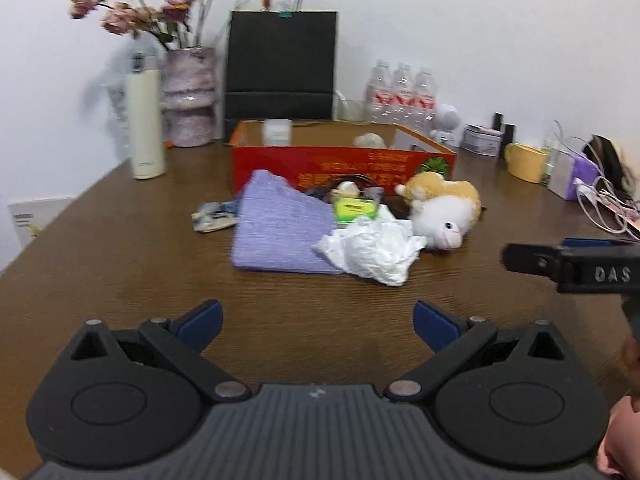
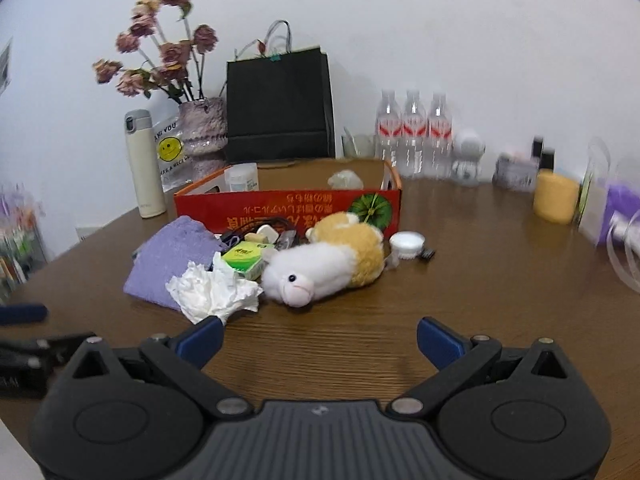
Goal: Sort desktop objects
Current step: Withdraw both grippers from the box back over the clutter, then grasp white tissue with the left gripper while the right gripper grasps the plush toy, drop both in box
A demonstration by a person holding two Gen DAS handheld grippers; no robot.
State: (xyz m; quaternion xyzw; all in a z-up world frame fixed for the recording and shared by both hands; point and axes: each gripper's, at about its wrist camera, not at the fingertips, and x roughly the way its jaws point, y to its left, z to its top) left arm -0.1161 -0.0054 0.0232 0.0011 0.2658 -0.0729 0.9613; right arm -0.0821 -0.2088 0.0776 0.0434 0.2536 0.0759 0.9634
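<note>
Left tongs (image 1: 318, 322): spread wide apart, holding nothing, hovering over bare table in front of the clutter
Right tongs (image 2: 320, 340): spread wide apart, holding nothing; the left blue pad sits just beside the near edge of the crumpled tissue, contact cannot be told
Table (image 1: 120, 272): brown wood grain, carries every item listed
Red cardboard box (image 1: 340, 162): open-topped, standing behind the clutter at mid-table; a small clear container and a pale lump lie inside
Purple cloth (image 1: 276, 228): folded, flat on the table at the left of the pile, in front of the box
Crumpled tissue (image 1: 374, 250): white, lying on the right near corner of the purple cloth
Plush toy (image 2: 324, 262): white and tan, on its side, right of the tissue, snout towards the cameras
Green packet (image 2: 244, 258): between cloth and plush toy, partly behind the tissue
White round jar (image 2: 406, 244): just right of the plush toy
Cream flask (image 1: 145, 128): upright, back left, beside the vase of dried flowers (image 1: 188, 96)
Black paper bag (image 1: 280, 68): upright against the wall behind the box
Water bottles (image 2: 414, 136): three in a row, back right
Yellow mug (image 1: 526, 162): far right
</note>
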